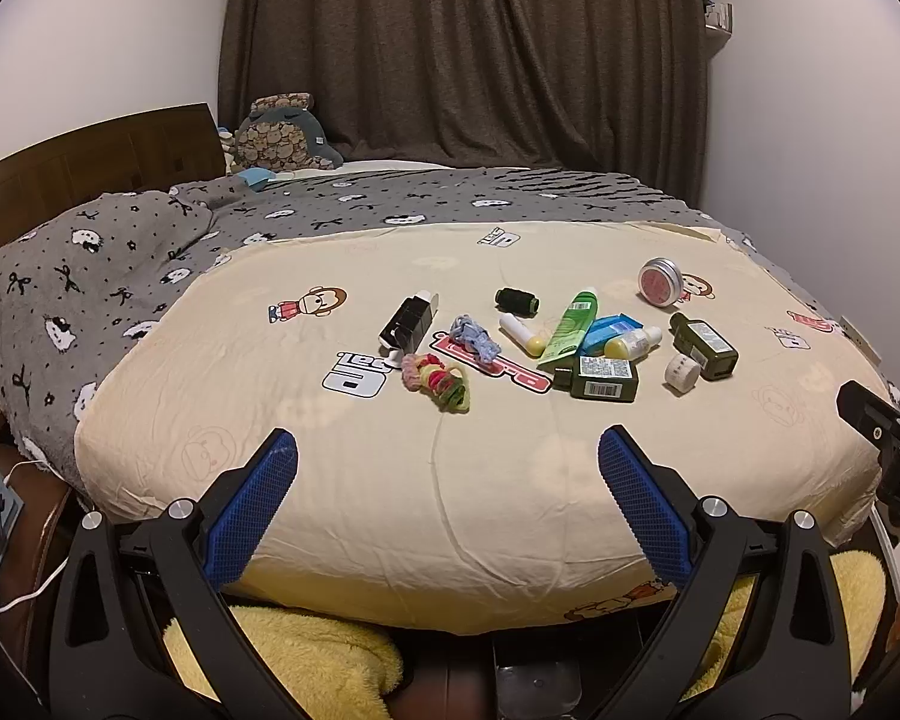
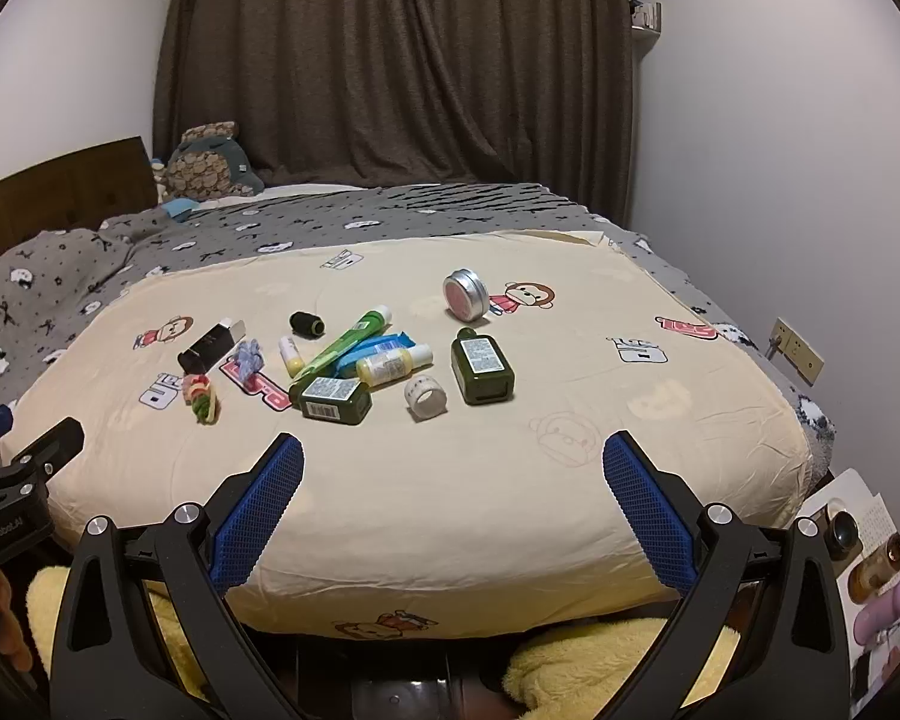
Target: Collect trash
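Observation:
Small items lie scattered on a cream cartoon-print quilt (image 1: 426, 498) on the bed. They include two dark green bottles (image 1: 605, 379) (image 2: 481, 366), a green tube (image 1: 570, 327), a black box (image 1: 408, 319), a round tin (image 1: 660, 281), a white jar (image 2: 425, 397), a yellow bottle (image 2: 393, 363), a black spool (image 2: 306, 324) and coloured hair ties (image 1: 438, 381). My left gripper (image 1: 447, 450) is open and empty above the quilt's near edge. My right gripper (image 2: 453, 450) is open and empty, level with it, to its right.
A grey patterned blanket (image 1: 120, 276) covers the bed's far and left side. A wooden headboard (image 1: 78, 150) and plush toys (image 1: 282, 138) stand at the back left. Dark curtains (image 1: 462, 48) hang behind. A yellow towel (image 2: 618, 666) lies below the bed edge. A wall socket (image 2: 798, 351) is at right.

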The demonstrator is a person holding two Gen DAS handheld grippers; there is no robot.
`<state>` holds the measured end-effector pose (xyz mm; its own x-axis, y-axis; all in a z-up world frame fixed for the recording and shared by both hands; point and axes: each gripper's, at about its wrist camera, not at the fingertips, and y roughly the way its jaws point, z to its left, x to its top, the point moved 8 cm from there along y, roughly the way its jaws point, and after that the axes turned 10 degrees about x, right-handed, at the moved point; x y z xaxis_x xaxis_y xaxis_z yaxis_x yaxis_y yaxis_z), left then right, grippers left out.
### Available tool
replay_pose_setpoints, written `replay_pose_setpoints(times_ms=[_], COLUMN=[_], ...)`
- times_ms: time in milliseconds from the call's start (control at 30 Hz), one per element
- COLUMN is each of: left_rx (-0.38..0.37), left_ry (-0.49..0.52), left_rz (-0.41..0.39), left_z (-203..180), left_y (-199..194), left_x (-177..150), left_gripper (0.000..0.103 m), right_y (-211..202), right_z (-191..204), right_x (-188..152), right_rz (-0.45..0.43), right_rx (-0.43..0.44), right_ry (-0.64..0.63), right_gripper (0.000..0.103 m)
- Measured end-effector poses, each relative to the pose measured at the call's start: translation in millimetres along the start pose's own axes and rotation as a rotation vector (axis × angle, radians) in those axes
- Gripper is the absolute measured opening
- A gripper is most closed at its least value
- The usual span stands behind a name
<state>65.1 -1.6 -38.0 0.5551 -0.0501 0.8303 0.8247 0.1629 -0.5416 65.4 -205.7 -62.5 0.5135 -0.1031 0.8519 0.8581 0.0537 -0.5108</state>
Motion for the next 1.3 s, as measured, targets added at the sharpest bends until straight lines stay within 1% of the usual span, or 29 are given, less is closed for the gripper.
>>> replay_pose_setpoints(times_ms=[633,1300], left_rx=[-0.003,-0.004], left_ry=[-0.010,-0.010], left_rz=[0.001,0.000], left_z=[-0.7,0.6], left_y=[3.2,3.5], left_x=[-8.2,-8.8], left_gripper=[0.095,0.095], right_y=[-1.3,-2.4], right_z=[3.9,4.4], right_x=[-1.9,-3.4], right_rz=[-0.007,-0.008], right_rx=[0.010,0.008], right_ry=[-0.007,-0.004], right_gripper=[0.100,0.100])
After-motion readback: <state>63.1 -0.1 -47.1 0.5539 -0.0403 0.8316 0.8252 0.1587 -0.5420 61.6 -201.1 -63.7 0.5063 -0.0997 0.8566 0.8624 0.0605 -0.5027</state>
